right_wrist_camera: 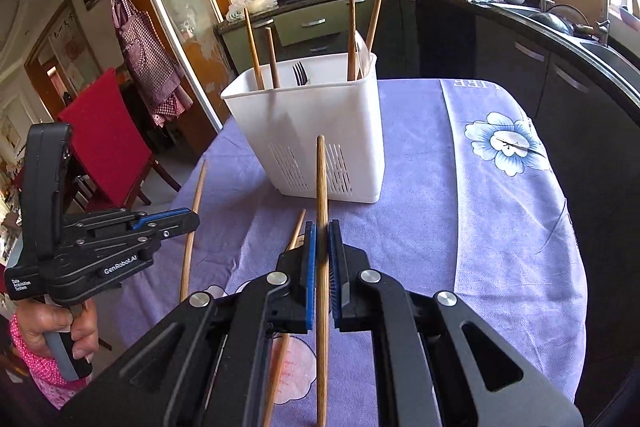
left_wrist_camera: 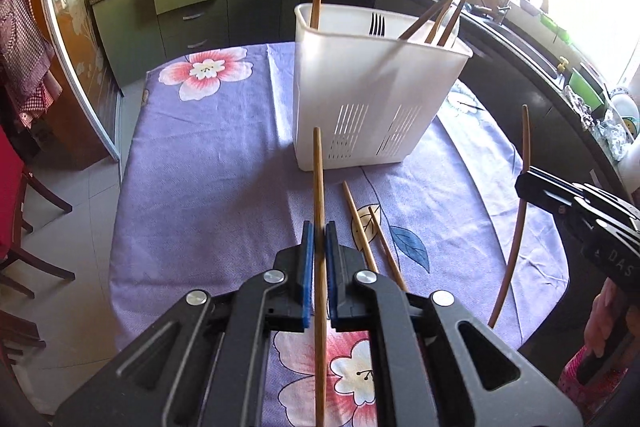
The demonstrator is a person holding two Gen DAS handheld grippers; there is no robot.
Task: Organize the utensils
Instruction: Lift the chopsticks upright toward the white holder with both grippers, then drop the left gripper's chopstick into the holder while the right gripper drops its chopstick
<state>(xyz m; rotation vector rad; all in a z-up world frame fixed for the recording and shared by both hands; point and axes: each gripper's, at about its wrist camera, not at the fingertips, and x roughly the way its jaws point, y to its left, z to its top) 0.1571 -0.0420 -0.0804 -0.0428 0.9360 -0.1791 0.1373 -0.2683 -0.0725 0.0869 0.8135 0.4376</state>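
Chopstick (left_wrist_camera: 319, 187) clamped upright in left gripper (left_wrist_camera: 319, 239); right gripper (right_wrist_camera: 322, 239) likewise.

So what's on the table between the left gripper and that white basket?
In the left wrist view, two loose chopsticks lie on the purple tablecloth between the left gripper and the white basket; otherwise bare cloth.
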